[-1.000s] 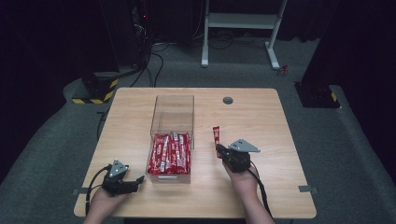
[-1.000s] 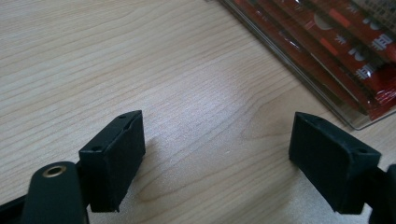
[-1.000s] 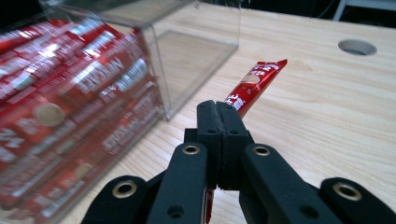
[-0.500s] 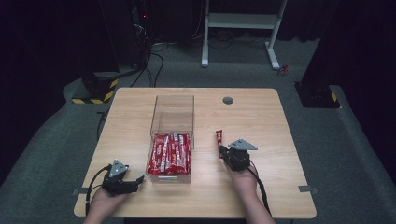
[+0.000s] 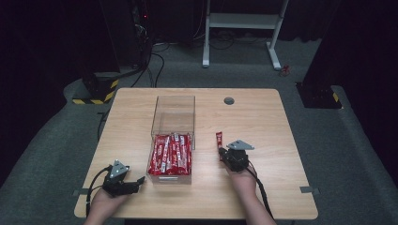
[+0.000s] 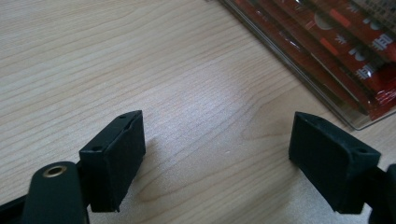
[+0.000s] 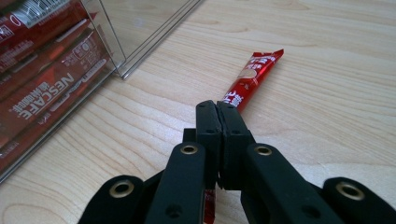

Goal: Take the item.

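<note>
A clear box [image 5: 172, 140] mid-table [image 5: 263, 122] holds many red sachets. At its 3 o'clock, the right gripper [image 5: 220, 152] pinches one sachet [image 7: 250, 80], apparently not yet boxed. The left gripper [image 6: 224, 158] idles, jaws wide.

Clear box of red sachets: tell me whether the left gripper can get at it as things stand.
Probably yes. The left gripper sits open on bare table beside the clear box, whose near corner lies just past its jaws, nothing between.

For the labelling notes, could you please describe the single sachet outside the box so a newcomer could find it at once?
On the wooden table stands a clear box of red sachets. Right of it, the right gripper is shut on the lone red sachet, the one outside the box.
</note>
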Motion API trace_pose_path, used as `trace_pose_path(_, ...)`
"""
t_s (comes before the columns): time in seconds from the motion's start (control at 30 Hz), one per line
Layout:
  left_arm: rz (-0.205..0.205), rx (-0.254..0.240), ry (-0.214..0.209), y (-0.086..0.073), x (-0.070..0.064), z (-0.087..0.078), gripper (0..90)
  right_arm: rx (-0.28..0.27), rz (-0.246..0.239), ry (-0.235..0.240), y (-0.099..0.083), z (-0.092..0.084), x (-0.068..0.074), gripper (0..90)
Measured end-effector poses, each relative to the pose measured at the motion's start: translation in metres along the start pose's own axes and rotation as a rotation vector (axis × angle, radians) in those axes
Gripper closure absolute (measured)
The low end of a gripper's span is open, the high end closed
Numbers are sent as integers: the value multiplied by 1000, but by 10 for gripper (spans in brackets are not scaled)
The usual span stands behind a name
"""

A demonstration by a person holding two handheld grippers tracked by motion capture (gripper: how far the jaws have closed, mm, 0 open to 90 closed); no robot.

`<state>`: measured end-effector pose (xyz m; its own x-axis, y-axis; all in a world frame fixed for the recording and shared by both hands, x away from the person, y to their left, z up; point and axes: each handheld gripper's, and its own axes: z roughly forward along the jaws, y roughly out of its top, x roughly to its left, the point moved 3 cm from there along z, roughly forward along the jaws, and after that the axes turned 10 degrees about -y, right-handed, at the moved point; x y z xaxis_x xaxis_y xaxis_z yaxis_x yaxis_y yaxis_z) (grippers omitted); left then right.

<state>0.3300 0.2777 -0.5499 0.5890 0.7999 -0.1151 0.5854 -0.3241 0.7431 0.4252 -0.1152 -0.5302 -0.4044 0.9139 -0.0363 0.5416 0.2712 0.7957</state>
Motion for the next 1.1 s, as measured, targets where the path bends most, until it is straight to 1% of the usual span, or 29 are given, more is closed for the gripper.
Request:
trace_pose_path(0.17,0,0,1,0,0,0,190,4,7,-4,0,2,-1,872)
trace_pose_path(0.23,1,0,1,0,0,0,190,10,15,-1,-1,2,-1,838)
trace_pose_path(0.3,1,0,1,0,0,0,190,8,13,-1,0,2,-1,834)
trace_pose_path(0.43,1,0,1,0,0,0,190,-14,23,5,3,-3,0,798)
trace_pose_path(0.53,1,0,1,0,0,0,190,-38,12,7,6,-7,0,764)
trace_pose_path(0.6,1,0,1,0,0,0,190,-45,14,7,7,-10,1,739)
trace_pose_path(0.7,1,0,1,0,0,0,190,-63,3,11,8,-13,2,690)
trace_pose_path(0.77,1,0,1,0,0,0,190,-64,5,15,10,-15,3,636)
trace_pose_path(0.8,1,0,0,0,0,0,190,-68,-8,18,12,-18,4,577)
trace_pose_path(0.83,1,0,0,0,0,0,190,-68,-8,18,12,-18,4,577)
trace_pose_path(0.87,1,0,0,0,0,0,190,-69,-10,18,12,-19,4,554)
trace_pose_path(0.93,0,1,0,0,0,0,190,-70,-1,20,14,-21,5,479)
trace_pose_path(0.97,0,0,0,0,0,0,190,-80,4,23,15,-23,5,415)
trace_pose_path(1.0,1,0,-1,0,0,0,190,-80,4,23,15,-23,5,415)
trace_pose_path(1.07,-2,-1,-2,0,0,0,190,-84,2,18,15,-25,5,358)
trace_pose_path(1.1,-2,0,-2,0,0,0,190,-87,-1,12,16,-26,4,297)
